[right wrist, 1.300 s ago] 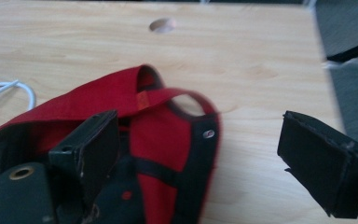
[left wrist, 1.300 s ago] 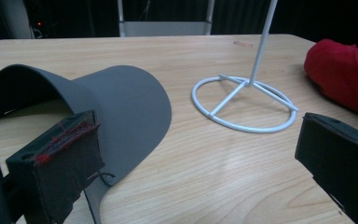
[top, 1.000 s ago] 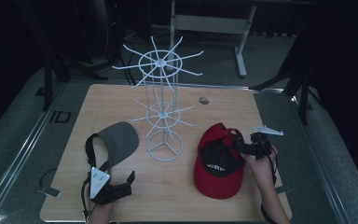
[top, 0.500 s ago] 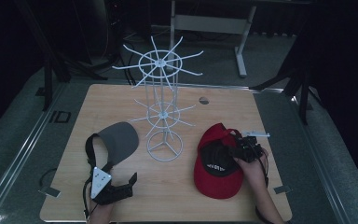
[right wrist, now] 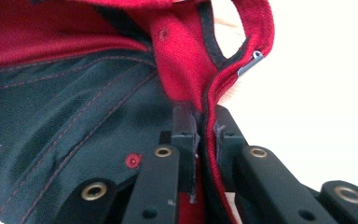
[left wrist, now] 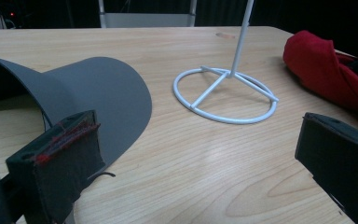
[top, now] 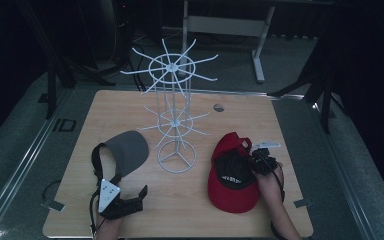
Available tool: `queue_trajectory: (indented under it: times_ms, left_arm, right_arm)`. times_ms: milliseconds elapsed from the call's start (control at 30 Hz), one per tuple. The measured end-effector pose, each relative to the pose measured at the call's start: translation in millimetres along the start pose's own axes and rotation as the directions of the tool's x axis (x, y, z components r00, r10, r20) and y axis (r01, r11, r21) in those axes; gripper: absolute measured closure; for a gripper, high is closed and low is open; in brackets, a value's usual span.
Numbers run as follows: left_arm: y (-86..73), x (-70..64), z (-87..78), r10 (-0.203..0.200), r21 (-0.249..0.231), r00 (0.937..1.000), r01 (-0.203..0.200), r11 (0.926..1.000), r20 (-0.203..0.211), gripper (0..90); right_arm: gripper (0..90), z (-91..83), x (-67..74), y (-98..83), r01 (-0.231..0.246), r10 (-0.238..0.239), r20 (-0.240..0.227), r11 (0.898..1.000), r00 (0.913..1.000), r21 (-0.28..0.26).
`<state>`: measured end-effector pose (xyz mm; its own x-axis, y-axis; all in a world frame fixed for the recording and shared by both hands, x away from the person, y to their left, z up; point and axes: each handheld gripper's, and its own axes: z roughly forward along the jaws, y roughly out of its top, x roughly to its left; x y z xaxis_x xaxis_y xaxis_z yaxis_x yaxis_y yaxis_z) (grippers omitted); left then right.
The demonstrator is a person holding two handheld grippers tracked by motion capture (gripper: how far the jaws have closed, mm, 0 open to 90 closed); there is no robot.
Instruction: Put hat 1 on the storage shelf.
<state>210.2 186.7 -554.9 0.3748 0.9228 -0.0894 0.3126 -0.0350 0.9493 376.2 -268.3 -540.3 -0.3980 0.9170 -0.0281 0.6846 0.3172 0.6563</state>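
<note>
Right tool [right wrist: 204, 140] has just closed, pinching red cap [right wrist: 186, 88] rim

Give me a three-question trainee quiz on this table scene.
1. True or false: the right gripper has its jaws closed on the red cap's rim.
2. Which item lies nearest the left gripper? A) grey visor B) white wire rack C) red cap
3. Fill in: the left gripper's jaws stand ____.

Key: 1 true; 2 A; 3 open
</note>
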Motion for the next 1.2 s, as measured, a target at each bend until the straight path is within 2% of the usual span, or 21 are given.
queue_trajectory:
  times_ms: [167,267,400,467,567,667,700,800,867,1033,1067,1100,1200]
  left_arm:
    - [-0.2,0.2,0.4,0.002,0.007,1.0,-0.002,1.0,0.001,0.5]
    - [0.4,-0.3,0.1,-0.019,-0.005,0.9988,0.019,0.9998,0.045,0.5]
    - [0.5,-4.2,0.3,-0.004,-0.021,0.9982,0.005,0.9998,0.06,0.5]
    - [0.6,-4.8,0.3,-0.011,-0.032,0.9971,0.014,0.9994,0.075,0.5]
    - [0.8,-4.6,-0.1,-0.006,-0.035,0.9971,0.009,0.9994,0.076,0.5]
    - [0.8,-3.8,0.6,0.014,-0.009,0.9987,-0.014,0.9999,0.048,0.5]
    - [0.7,-3.4,0.8,0.023,-0.001,0.999,-0.023,0.9997,0.039,0.5]
    - [0.9,-2.1,0.4,0.004,-0.003,0.999,-0.004,1.0,0.044,0.6]
    - [1.2,-2.3,0.7,0.015,0.001,0.9992,-0.015,0.9999,0.037,0.6]
    - [2.3,-2.7,-0.4,-0.037,-0.002,0.9963,0.037,0.9993,0.077,0.5]
    - [3.0,-2.8,-0.6,-0.044,0.005,0.995,0.043,0.9991,0.09,0.5]
    - [3.6,-3.2,-0.8,-0.051,0.011,0.9926,0.05,0.9987,0.111,0.5]
    - [4.3,-7.6,-0.9,-0.021,0.008,0.9929,0.02,0.9998,0.117,0.5]
  right_arm:
    - [83.1,-12.0,-1.2,4.7,0.008,-0.008,-0.004,1.0,1.0,-0.026]
    - [83.1,-22.3,-2.4,9.1,0.015,-0.015,-0.001,0.999,0.9999,-0.05]
    - [83.2,-37.4,-2.8,15.9,0.014,-0.013,0.005,0.996,0.9999,-0.093]
    - [83.2,-45.2,-2.1,19.1,0.012,-0.011,0.006,0.993,0.9999,-0.119]
    - [83.2,-56.5,0.0,24.3,0.006,-0.006,0.0,0.989,1.0,-0.145]
    - [83.3,-68.1,2.9,29.8,0.018,-0.017,0.006,0.984,0.9998,-0.179]
    - [83.3,-72.3,3.7,31.6,0.017,-0.017,0.004,0.981,0.9999,-0.193]
    - [83.3,-85.4,6.0,37.1,0.019,-0.02,0.0,0.973,0.9998,-0.229]
    - [83.3,-94.8,7.0,40.8,0.019,-0.02,-0.001,0.967,0.9998,-0.255]
    - [83.3,-120.0,8.2,49.2,0.012,-0.021,-0.022,0.945,0.9995,-0.326]
    - [83.3,-129.9,8.4,52.0,0.01,-0.02,-0.025,0.937,0.9995,-0.35]
    - [83.3,-129.9,8.4,52.0,0.01,-0.02,-0.025,0.937,0.9995,-0.35]
    - [83.3,-143.3,9.4,54.5,0.015,-0.022,-0.015,0.923,0.9996,-0.384]
